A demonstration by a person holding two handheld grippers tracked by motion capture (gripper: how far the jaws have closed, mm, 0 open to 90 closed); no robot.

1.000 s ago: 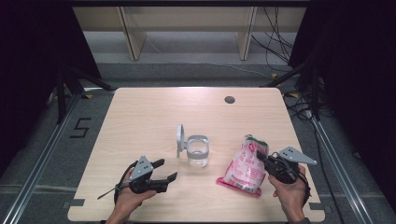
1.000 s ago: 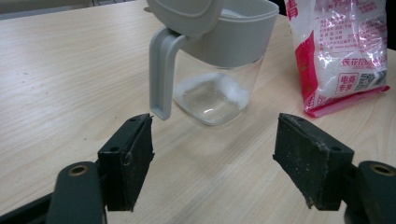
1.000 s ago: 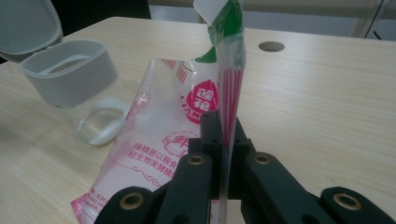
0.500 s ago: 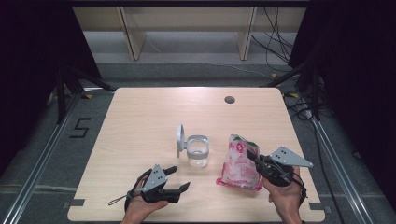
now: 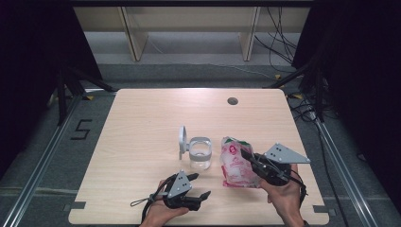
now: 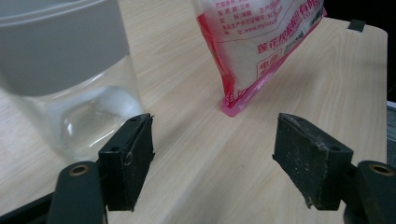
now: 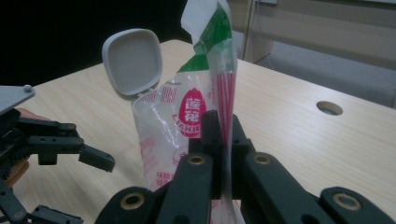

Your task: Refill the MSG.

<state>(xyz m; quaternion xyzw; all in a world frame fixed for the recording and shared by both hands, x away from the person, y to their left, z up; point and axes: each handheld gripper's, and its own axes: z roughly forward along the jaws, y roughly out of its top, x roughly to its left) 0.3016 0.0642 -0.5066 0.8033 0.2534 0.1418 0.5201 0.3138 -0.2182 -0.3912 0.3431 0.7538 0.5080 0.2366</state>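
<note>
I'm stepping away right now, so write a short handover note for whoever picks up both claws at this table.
Right claw: shut on the edge of the pink bag, holding it upright just right of the jar.
Left claw: open, empty, at the near table edge, pointing toward the glass jar.
Jar: stands mid-table, grey lid flipped open on its left side.
Done: bag gripped and raised, jar open.
Left, probably: steady the jar with the left claw, tip the bag's contents in, close the lid.

The glass jar with its raised lid and the pink bag stand just beside each other mid-table; the far and left parts lie free.
</note>
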